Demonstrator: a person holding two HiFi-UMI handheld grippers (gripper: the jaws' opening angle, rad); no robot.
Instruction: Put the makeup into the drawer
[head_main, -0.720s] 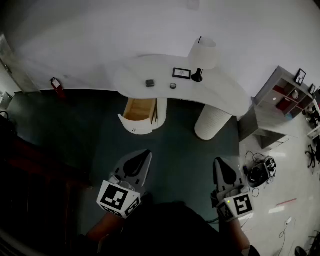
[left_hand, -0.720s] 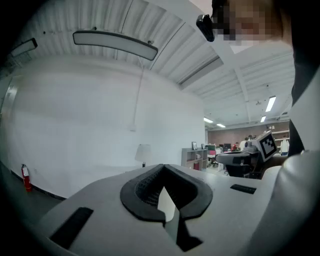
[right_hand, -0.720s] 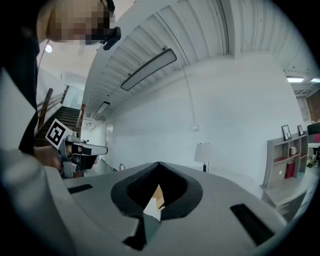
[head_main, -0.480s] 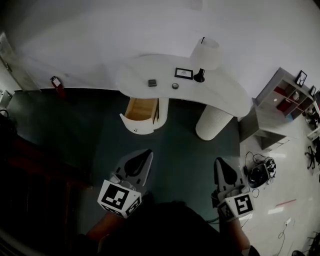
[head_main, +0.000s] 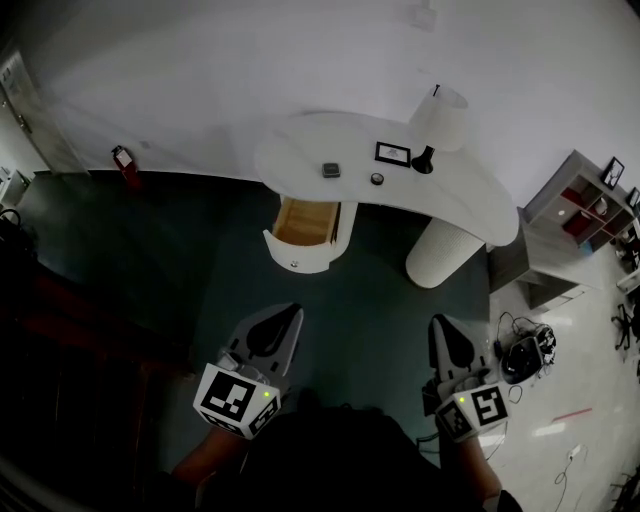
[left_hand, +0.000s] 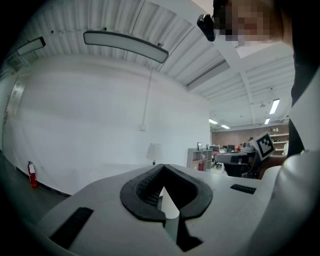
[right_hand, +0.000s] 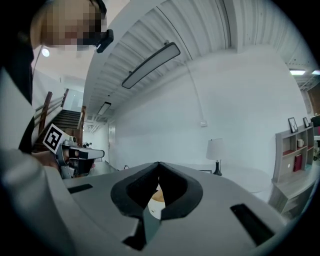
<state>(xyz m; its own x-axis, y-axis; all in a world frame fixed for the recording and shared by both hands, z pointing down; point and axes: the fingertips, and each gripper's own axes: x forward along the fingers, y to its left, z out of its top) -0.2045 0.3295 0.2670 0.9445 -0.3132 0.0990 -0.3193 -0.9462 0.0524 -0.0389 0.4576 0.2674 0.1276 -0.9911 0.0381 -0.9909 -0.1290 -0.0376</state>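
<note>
Hovering fully closed on nothing: left gripper (head_main: 284, 318) and right gripper (head_main: 442, 330).

We look along the left gripper (left_hand: 162, 169): its two jaws meet at the tips, with nothing caught between them — only a pale patch shows through the gap lower down. Beyond stands a white wall (left_hand: 90, 130), with a lamp (left_hand: 154, 150) in front of it and a red fire extinguisher (left_hand: 33, 174) at its foot, far left. A shelf unit (left_hand: 199, 159) sits right of the lamp. Further right we see the right gripper (left_hand: 220, 158), its marker cube (left_hand: 264, 146) turned towards us — and a long ceiling light (left_hand: 125, 46) overhead.
</note>
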